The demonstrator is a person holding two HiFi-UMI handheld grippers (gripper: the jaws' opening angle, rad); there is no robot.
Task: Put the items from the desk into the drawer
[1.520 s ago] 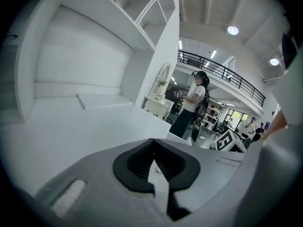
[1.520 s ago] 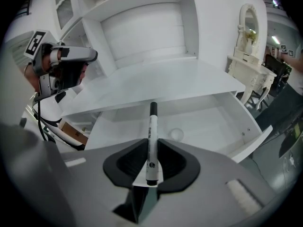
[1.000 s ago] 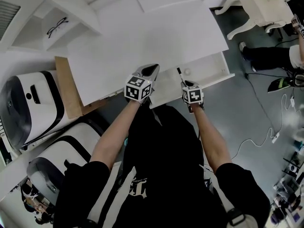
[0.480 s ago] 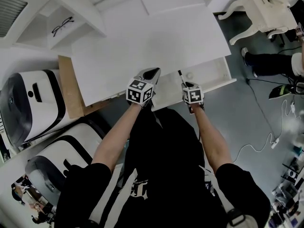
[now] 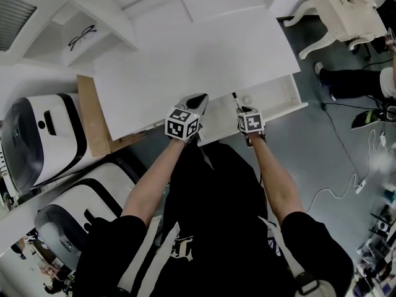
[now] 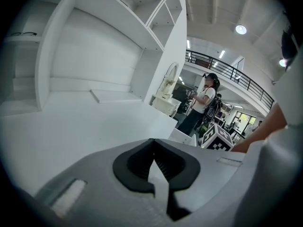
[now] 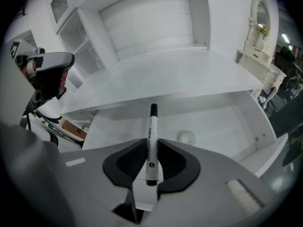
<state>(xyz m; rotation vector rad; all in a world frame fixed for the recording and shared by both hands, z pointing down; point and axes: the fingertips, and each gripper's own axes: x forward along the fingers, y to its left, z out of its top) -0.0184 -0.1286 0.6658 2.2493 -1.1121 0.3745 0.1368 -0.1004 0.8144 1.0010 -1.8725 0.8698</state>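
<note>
My right gripper (image 7: 150, 145) is shut on a white marker (image 7: 151, 143) with a black cap, whose tip points out over the open white drawer (image 7: 222, 122). In the head view the marker (image 5: 236, 99) sticks out ahead of the right gripper (image 5: 242, 108) above the drawer (image 5: 275, 98). A small round white item (image 7: 187, 137) lies on the drawer floor. My left gripper (image 5: 197, 99) hovers at the front edge of the white desk (image 5: 198, 48), jaws shut with nothing between them.
A pair of glasses (image 5: 81, 36) rests on a shelf at the upper left. Two white-and-black machines (image 5: 37, 141) stand left of the desk beside a brown board (image 5: 90, 119). A white chair (image 5: 346, 11) and a cable (image 5: 334, 184) are on the floor to the right.
The view has shifted slightly; both grippers stay at the desk's front edge, the right one still holding the marker over the drawer.
</note>
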